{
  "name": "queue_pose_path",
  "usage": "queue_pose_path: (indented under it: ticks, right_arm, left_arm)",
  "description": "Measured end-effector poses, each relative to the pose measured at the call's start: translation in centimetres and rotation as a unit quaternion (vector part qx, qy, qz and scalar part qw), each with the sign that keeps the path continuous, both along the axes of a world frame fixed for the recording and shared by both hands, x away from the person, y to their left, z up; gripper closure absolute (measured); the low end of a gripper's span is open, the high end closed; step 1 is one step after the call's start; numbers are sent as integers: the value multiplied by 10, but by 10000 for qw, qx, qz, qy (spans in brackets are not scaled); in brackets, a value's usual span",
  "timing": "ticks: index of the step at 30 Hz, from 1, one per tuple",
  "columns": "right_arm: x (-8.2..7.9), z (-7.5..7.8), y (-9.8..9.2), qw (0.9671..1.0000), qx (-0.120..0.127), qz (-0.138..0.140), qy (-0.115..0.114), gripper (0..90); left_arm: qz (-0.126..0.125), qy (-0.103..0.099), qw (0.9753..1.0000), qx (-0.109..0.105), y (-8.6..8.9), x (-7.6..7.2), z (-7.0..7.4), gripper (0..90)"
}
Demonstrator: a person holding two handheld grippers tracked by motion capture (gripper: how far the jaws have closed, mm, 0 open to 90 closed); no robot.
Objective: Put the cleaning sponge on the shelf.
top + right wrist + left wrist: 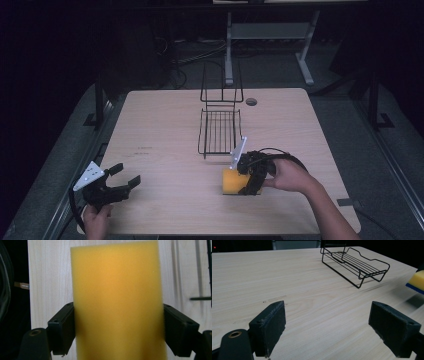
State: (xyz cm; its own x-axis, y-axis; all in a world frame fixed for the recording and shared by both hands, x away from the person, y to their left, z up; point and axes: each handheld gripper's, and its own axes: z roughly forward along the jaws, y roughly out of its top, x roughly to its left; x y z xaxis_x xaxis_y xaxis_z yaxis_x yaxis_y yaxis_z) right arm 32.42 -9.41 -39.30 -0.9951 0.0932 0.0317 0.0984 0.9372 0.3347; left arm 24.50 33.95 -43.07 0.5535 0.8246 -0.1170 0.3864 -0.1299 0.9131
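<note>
A yellow sponge [233,182] with a blue underside sits at the front right of the wooden table [160,120]. My right gripper [246,186] is shut on it, a jaw pressed on each long side, as the right gripper view shows around the sponge [117,290]. From the left gripper view the sponge [417,280] seems to hover just above the table, with a shadow under it. My left gripper [128,174] is open near the front left corner, and its pads [270,327] stand wide apart over bare wood with nothing between them.
A black wire rack [220,131] with a tall upright back stands at the table's middle, just beyond the sponge; the same rack [354,262] lies ahead and to the right of my left gripper. A small round hole [251,101] is in the far edge.
</note>
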Motion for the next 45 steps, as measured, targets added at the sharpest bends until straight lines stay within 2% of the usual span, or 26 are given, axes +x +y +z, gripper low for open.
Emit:
queue_pose_path:
  ticks: [24, 32, 45]
  right_arm:
    - [6, 8, 6, 10000, 76, 6, 5, 214]
    - [14, 7, 11, 9999, 102, 23, 3, 214]
    - [30, 2, 11, 9995, 220, -147, 187, 214]
  left_arm:
    - [0, -18, 10000, -28, 0, 0, 0, 134]
    - [-21, -7, 10000, -2, 0, 1, 0, 134]
    - [-26, -5, 10000, 0, 0, 1, 0, 134]
